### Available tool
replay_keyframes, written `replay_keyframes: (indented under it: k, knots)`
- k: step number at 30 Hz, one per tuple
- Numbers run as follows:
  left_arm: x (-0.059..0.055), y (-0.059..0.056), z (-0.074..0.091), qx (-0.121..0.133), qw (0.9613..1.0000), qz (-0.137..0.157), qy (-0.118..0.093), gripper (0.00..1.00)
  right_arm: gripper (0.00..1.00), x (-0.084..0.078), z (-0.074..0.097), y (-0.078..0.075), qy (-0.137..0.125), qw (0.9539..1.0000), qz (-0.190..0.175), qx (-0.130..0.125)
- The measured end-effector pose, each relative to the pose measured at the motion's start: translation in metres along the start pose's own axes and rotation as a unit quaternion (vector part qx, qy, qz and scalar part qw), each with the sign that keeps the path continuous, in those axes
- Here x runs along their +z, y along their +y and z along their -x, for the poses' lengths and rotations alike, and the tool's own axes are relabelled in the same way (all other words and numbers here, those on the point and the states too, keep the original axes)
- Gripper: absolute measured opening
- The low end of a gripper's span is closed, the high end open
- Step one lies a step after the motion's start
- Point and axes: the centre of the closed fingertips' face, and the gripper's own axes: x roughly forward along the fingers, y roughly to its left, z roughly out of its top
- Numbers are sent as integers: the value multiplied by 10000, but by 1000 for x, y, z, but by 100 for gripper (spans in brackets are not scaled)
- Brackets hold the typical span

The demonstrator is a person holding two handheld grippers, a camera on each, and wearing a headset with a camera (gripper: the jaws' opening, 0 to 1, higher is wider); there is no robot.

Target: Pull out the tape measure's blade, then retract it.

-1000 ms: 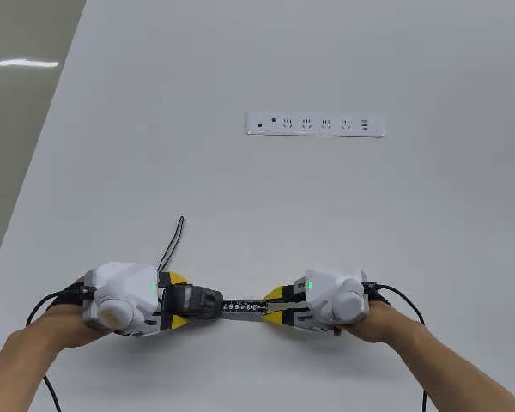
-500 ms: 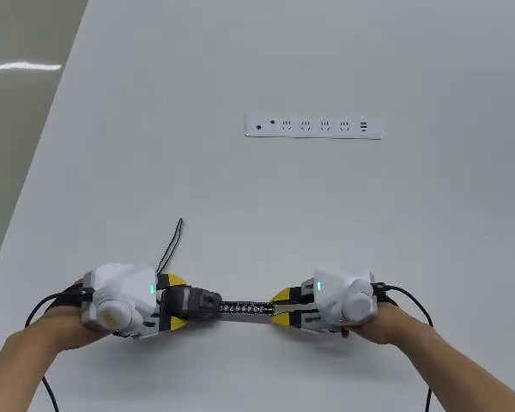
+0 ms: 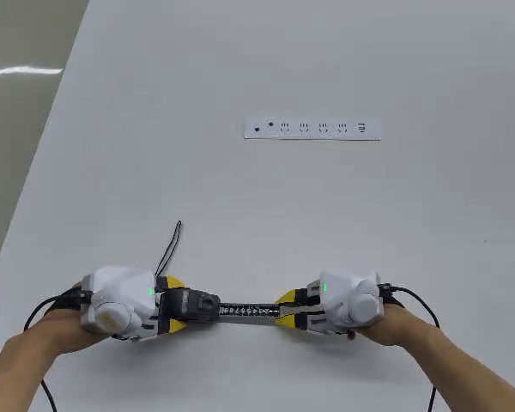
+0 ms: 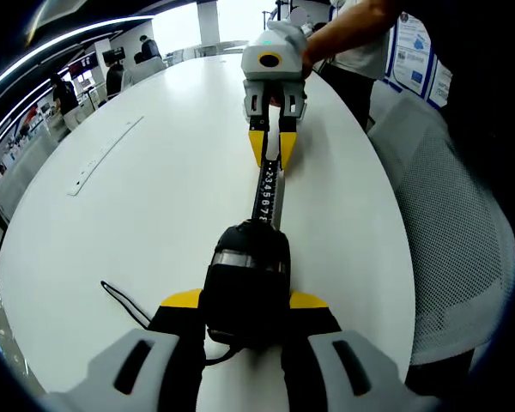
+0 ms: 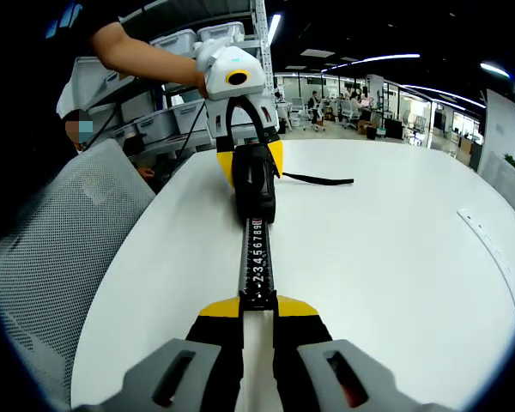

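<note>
The tape measure (image 4: 247, 279) is clamped by its black case between the closed-in jaws of the left gripper (image 4: 245, 302), near the front edge of the table (image 3: 240, 197). Its blade (image 5: 257, 257) is drawn out between the grippers, and the tip is pinched in the closed jaws of the right gripper (image 5: 257, 309).

Matt white tabletop, hard plastic, a printed blade

The tabletop (image 3: 240, 197) is looking smooth and matt white, taking only soft light. The tape measure case (image 4: 247, 275) is showing black plastic with a slight sheen, its blade (image 5: 257, 257) thin, dark and smooth with pale printed digits. The left gripper (image 3: 176, 305) and right gripper (image 3: 285, 309) are showing glossy white plastic shells and yellow-and-black tips. The far power strip (image 3: 312, 129) is looking like smooth white plastic.
</note>
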Motion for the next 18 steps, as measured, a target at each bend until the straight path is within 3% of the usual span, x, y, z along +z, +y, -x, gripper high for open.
replay_keyframes:
  k: [18]
  knots:
    - [0,0,-1,4,10000,16,39,30,10,-10,13,0,24,10000,-40,6]
